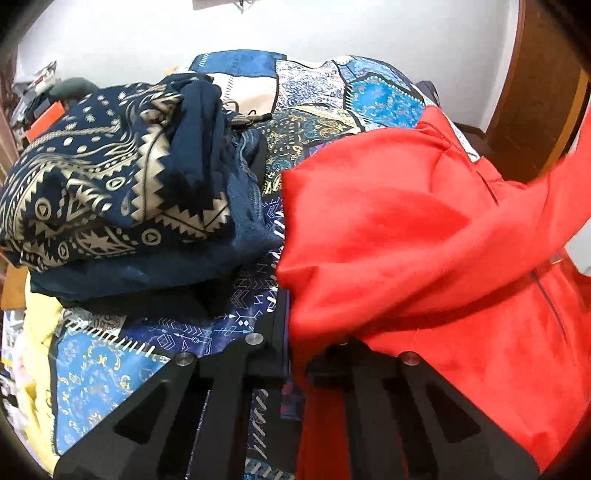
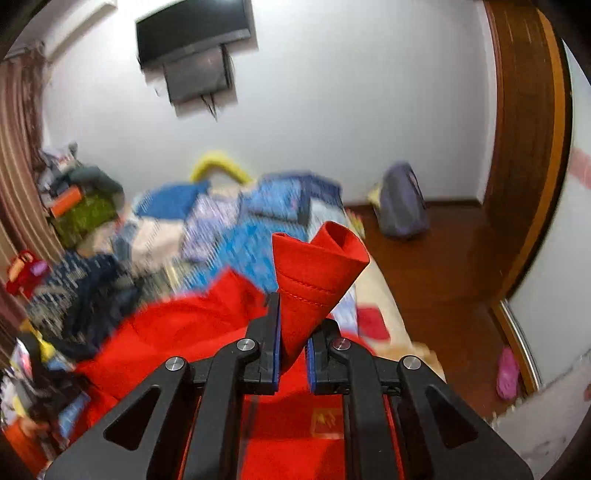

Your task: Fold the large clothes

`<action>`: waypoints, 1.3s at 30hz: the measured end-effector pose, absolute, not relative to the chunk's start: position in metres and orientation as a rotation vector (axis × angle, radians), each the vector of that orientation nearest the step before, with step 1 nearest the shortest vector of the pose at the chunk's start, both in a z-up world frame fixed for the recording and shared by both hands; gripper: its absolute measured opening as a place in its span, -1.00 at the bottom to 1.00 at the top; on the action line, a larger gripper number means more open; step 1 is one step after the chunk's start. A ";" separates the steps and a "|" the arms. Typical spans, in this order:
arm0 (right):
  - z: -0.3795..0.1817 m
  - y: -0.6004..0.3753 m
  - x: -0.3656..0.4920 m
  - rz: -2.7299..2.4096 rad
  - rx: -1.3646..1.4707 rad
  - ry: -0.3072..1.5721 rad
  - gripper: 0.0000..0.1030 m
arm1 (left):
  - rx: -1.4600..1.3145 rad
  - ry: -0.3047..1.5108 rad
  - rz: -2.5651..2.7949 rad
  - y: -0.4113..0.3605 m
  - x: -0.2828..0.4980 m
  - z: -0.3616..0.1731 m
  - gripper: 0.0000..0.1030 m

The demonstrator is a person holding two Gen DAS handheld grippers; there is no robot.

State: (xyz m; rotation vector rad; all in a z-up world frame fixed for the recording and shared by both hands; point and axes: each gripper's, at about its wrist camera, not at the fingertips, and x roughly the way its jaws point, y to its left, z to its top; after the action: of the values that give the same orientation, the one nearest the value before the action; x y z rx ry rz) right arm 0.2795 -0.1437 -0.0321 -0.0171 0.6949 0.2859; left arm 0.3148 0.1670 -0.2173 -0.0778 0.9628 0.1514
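- In the right wrist view, my right gripper was closed on a rolled hem of the red garment; the cloth stood up from between the two fingers like a cone, in the centre of the frame.
- The rest of this red garment spread below and to the lower left of the frame, lying on the patterned blue bedcover.
- In the left wrist view, my left gripper was at the lower centre. The red garment covered its right finger and hid the tips, so the frame did not show the pads; I took it as closed, and whether it pinched the cloth edge I could not tell.
- A pile of folded dark blue clothes with a cream print lay in the left half of that frame, just beside the red garment, on the same bedcover.
- A dark screen hung on the white wall, upper left of the right view, and a wooden door stood at the right edge.
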 end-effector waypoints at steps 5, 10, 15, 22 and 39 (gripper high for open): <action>-0.086 -0.158 0.283 0.242 -0.044 0.831 -0.82 | -0.058 0.941 0.164 0.169 0.310 -0.213 -0.86; -0.111 -0.177 0.278 0.223 -0.016 0.890 -0.82 | -0.021 0.878 0.203 0.166 0.300 -0.195 -0.86; -0.120 -0.186 0.263 0.220 -0.043 0.927 -0.80 | -0.019 0.841 0.180 0.165 0.305 -0.174 -0.86; -0.155 -0.204 0.245 0.131 -0.107 1.100 -0.29 | 0.098 1.011 0.116 0.150 0.292 -0.214 -0.37; -0.079 -0.196 0.233 0.235 0.007 0.951 0.26 | 0.065 0.899 -0.013 0.132 0.289 -0.145 0.37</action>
State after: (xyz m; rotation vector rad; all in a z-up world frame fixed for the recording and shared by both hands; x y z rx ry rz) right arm 0.2332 -0.1960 -0.0785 0.0066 0.9507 0.2355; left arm 0.2886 0.1321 -0.1454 0.0648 0.8989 -0.0134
